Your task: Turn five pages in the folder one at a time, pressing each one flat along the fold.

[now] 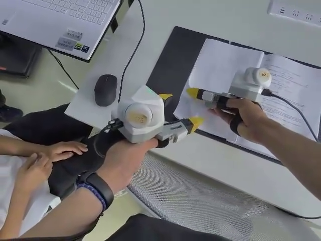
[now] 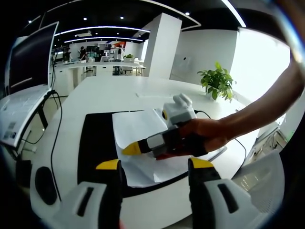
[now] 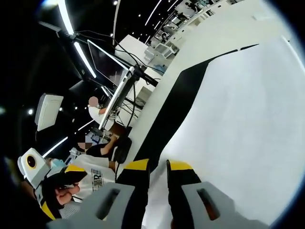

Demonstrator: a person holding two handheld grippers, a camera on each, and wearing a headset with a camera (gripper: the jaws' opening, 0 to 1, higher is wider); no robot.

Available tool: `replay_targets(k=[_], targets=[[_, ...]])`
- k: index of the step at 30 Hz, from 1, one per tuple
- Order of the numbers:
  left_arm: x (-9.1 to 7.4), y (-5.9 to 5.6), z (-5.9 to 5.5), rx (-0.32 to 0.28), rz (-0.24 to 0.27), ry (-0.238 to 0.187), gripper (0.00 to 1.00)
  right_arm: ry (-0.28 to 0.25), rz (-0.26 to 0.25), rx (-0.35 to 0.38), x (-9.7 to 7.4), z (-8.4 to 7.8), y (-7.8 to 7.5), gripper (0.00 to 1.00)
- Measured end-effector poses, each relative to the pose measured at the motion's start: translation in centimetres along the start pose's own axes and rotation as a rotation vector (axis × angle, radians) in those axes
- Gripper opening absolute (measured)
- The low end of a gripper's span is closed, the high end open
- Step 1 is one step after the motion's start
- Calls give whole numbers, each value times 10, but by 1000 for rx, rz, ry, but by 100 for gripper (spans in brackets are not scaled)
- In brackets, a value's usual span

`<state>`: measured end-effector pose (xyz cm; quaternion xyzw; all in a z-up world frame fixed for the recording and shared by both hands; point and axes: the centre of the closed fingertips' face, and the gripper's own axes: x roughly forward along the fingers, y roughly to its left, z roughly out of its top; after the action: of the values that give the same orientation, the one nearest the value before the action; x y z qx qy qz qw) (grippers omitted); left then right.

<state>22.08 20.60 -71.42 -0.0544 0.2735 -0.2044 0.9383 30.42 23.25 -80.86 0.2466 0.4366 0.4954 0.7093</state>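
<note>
A black folder (image 1: 170,60) lies open on the white table, with a white left page (image 1: 220,60) and a printed right page (image 1: 296,80). My right gripper (image 1: 193,93) reaches in from the right. Its yellow tips are close together, shut, low over the left page's near left part. Its own view shows the jaws (image 3: 158,165) together above the white page (image 3: 238,109) and the black cover (image 3: 176,105). My left gripper (image 1: 180,109) hangs open at the table's near edge, off the folder. From there (image 2: 155,164) it looks at the right gripper (image 2: 131,149) and the folder (image 2: 95,138).
A black mouse (image 1: 105,89) lies left of the folder, and its cable runs toward the back. A laptop (image 1: 60,20) sits at the far left and a power strip (image 1: 296,12) at the far right. Another person's hands (image 1: 50,155) rest at the left. A mesh chair (image 1: 200,201) is below.
</note>
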Motion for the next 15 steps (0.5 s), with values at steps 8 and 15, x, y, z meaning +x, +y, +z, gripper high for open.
replay_targets(k=[8, 15], targets=[[1, -2, 1, 2, -6, 3, 53, 8, 22, -8, 3, -3, 8, 15], [0, -1, 0, 5, -6, 9, 53, 27, 17, -2, 7, -9, 7, 15]])
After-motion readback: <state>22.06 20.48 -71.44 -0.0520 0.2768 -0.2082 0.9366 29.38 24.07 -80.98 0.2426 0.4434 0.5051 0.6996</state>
